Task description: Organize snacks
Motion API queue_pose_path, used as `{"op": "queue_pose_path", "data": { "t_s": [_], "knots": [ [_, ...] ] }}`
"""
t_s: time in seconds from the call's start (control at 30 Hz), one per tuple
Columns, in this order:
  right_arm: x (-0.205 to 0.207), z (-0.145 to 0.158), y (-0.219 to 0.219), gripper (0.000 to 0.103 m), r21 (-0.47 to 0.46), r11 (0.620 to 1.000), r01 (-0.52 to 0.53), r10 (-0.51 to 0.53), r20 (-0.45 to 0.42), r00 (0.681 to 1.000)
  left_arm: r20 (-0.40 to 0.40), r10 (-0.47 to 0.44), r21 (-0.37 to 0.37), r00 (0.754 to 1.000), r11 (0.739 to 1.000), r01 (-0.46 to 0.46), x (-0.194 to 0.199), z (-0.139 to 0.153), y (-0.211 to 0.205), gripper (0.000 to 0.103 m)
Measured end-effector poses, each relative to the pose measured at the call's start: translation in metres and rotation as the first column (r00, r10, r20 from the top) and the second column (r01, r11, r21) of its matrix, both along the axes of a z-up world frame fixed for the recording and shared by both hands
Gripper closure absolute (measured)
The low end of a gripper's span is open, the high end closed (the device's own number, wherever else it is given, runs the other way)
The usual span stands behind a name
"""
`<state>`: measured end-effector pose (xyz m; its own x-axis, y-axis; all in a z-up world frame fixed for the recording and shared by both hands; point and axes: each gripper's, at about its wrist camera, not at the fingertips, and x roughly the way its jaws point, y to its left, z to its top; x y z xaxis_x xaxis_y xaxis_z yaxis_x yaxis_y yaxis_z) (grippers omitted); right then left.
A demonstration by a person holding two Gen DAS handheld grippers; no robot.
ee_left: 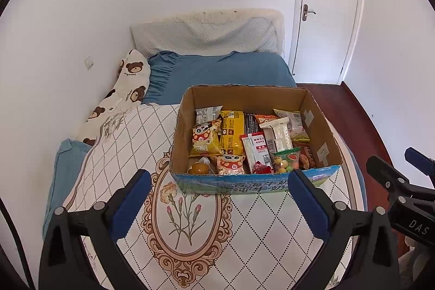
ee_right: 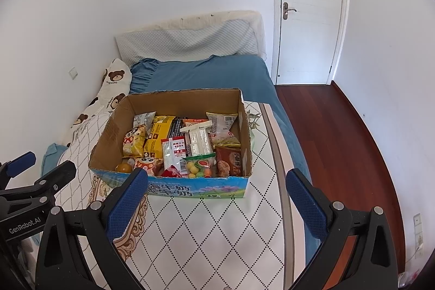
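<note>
An open cardboard box with a blue printed front stands on the bed. It holds several snack packets: a yellow packet, a panda-print packet, a white wrapped stack, a bag of coloured candies and a round orange item. My left gripper is open and empty, just in front of the box. My right gripper is open and empty at the box's front edge. Each gripper shows at the edge of the other's view.
The box sits on a white diamond-pattern quilt over a blue sheet. A bear-print pillow lies by the left wall. A red wooden floor and a shut white door are to the right.
</note>
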<state>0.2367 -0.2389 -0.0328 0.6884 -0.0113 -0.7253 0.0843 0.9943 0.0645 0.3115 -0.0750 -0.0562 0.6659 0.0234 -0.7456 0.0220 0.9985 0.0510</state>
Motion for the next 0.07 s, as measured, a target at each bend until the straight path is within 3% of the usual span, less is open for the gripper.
{"op": "queue_pose_path", "data": {
  "t_s": [0.07],
  "knots": [
    [-0.0002, 0.0003, 0.0001, 0.000, -0.001, 1.000, 0.000, 0.000, 0.002, 1.000, 0.004, -0.004, -0.002, 1.000, 1.000, 0.004, -0.0012, 0.0011, -0.0007, 0.000]
  ]
}}
